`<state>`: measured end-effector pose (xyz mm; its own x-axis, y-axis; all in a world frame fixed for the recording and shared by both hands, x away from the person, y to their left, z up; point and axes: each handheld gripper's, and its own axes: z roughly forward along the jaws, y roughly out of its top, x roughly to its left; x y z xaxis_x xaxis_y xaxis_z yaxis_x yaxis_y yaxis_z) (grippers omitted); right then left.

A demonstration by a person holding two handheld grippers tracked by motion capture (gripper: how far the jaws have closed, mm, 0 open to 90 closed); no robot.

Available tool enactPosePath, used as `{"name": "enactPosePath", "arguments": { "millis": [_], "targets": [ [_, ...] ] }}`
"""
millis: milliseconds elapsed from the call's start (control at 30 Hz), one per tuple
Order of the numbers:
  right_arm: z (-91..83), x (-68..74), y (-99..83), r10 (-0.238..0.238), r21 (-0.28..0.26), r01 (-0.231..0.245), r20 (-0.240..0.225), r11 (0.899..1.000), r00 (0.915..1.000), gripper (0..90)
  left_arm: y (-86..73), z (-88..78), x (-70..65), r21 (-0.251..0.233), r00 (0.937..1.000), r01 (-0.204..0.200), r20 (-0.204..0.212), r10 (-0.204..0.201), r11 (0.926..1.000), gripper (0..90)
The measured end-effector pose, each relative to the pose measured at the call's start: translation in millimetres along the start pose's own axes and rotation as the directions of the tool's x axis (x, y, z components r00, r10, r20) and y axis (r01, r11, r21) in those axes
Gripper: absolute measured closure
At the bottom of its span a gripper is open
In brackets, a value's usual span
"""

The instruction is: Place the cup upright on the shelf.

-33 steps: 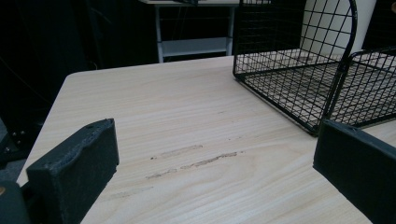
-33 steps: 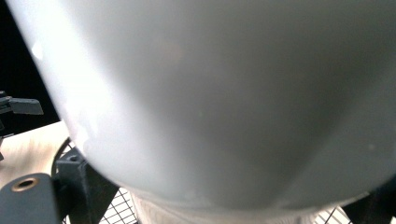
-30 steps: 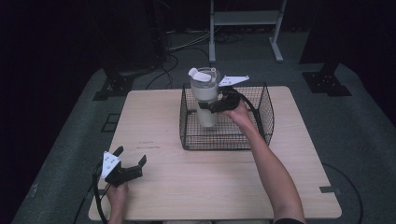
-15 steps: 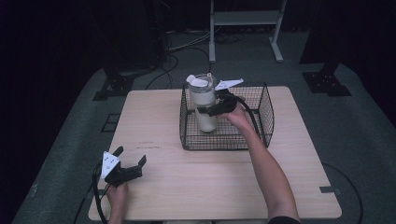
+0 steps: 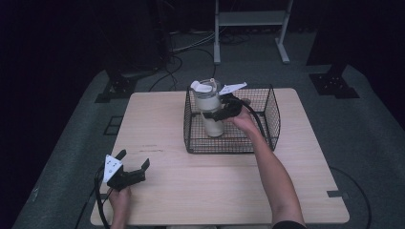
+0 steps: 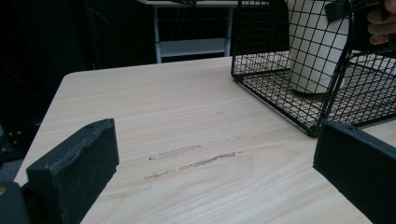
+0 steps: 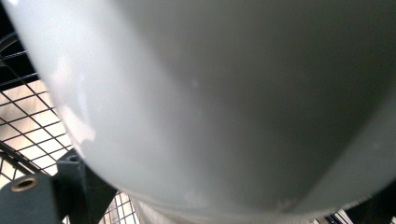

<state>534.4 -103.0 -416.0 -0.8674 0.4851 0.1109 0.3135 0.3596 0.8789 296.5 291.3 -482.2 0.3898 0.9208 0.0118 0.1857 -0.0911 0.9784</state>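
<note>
The right gripper clamps the cream tumbler upright inside the wire basket — likely seating it; the left gripper rests near-left, jaws wide, empty.

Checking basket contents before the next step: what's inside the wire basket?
Inside the wire basket: one cream tumbler, upright, gripped by the right gripper. The floor under the tumbler and hand is covered.

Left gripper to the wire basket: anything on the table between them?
Nothing: bare wood table between the left gripper and wire basket, per high and left gripper views.
</note>
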Motion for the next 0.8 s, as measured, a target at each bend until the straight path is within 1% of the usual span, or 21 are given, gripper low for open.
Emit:
{"name": "enactPosePath", "arguments": {
  "millis": [33, 67, 167, 200, 233, 400, 500, 733, 800],
  "targets": [
    [-0.3, 0.6, -0.8, 0.007, -0.003, -0.007, 0.007, 1.000, 1.0000, 8.0, 0.0, 0.0, -0.2, 0.000, 1.0000, 0.001, 0.000, -0.001, 1.0000, 0.0],
    [-0.6, 0.6, -1.2, 0.003, -0.004, -0.003, 0.009, 1.000, 1.0000, 7.9, 0.0, 0.0, -0.2, -0.001, 1.0000, 0.001, 0.000, -0.001, 1.0000, 0.0],
    [-2.2, 1.6, -3.3, -0.028, 0.001, 0.028, 0.001, 1.000, 0.9996, 7.7, -0.1, -0.1, -0.2, -0.002, 1.0000, -0.001, 0.002, 0.001, 1.0000, 0.0],
    [-2.2, 1.6, -3.3, -0.028, 0.001, 0.028, 0.001, 1.000, 0.9996, 7.7, -0.1, -0.1, -0.2, -0.002, 1.0000, -0.001, 0.002, 0.001, 1.0000, 0.0],
    [-4.3, 1.8, -3.1, -0.045, 0.010, 0.045, -0.001, 0.999, 0.9990, 7.7, -0.1, 0.0, -0.3, -0.002, 1.0000, 0.001, 0.002, -0.001, 1.0000, 0.0],
    [-6.0, 1.2, -6.3, -0.046, -0.004, 0.046, -0.001, 0.999, 0.9989, 7.6, -0.1, 0.2, -0.6, -0.004, 1.0000, 0.002, 0.002, -0.002, 1.0000, 0.0],
    [-6.5, 2.2, -8.6, -0.069, -0.014, 0.069, -0.004, 0.998, 0.9976, 7.6, -0.1, 0.1, -0.6, -0.005, 1.0000, 0.003, 0.003, -0.003, 1.0000, 0.0],
    [-9.2, 3.8, -12.6, -0.066, -0.027, 0.066, 0.004, 0.997, 0.9978, 7.5, -0.1, -0.3, -0.3, -0.005, 1.0000, 0.001, 0.005, -0.001, 1.0000, 0.0],
    [-10.6, 3.7, -15.6, -0.069, -0.042, 0.069, 0.005, 0.997, 0.9976, 7.5, -0.1, -0.4, -0.2, -0.004, 1.0000, 0.001, 0.005, 0.000, 1.0000, 0.0]
  ]
}}
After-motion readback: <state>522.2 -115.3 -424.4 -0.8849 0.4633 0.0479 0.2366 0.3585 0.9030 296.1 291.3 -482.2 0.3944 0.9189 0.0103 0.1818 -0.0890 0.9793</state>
